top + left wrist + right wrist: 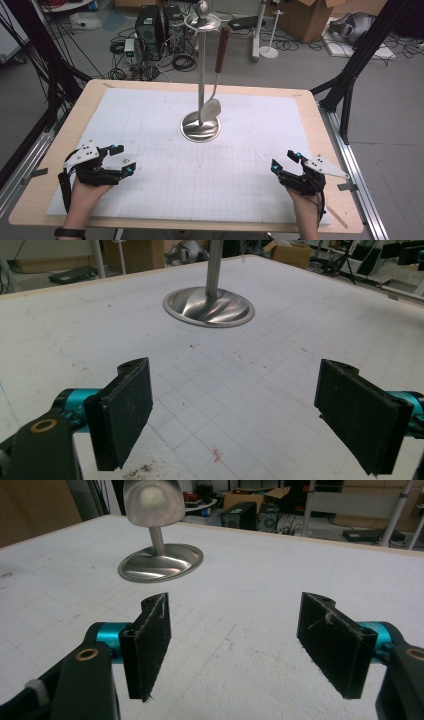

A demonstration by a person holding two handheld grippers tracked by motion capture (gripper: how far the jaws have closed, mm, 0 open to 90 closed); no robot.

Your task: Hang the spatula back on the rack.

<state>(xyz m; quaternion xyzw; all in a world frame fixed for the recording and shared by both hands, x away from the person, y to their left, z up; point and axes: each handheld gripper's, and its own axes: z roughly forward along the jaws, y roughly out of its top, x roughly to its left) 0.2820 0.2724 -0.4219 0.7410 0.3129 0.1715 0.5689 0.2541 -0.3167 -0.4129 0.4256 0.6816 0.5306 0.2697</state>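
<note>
A steel utensil stand point(201, 75) rises from a round shiny base point(200, 127) at the table's middle back. A spoon-like utensil with a brown handle point(221, 50) hangs from the stand's top ring, its metal bowl point(212, 107) just above the base. My left gripper point(123, 159) rests near the front left, open, nothing between its jaws. My right gripper point(285, 161) sits at the front right, open and empty too. The base point(208, 306) lies ahead of the left gripper point(232, 410). The right gripper point(232, 640) faces the base point(161, 563) and the utensil's bowl point(153, 502).
A white gridded mat point(200, 165) covers the wooden table point(320, 120). Black frame legs point(360, 55) stand at the right, cables and computer towers point(150, 25) lie on the floor behind. Cardboard boxes point(320, 15) sit at the back right.
</note>
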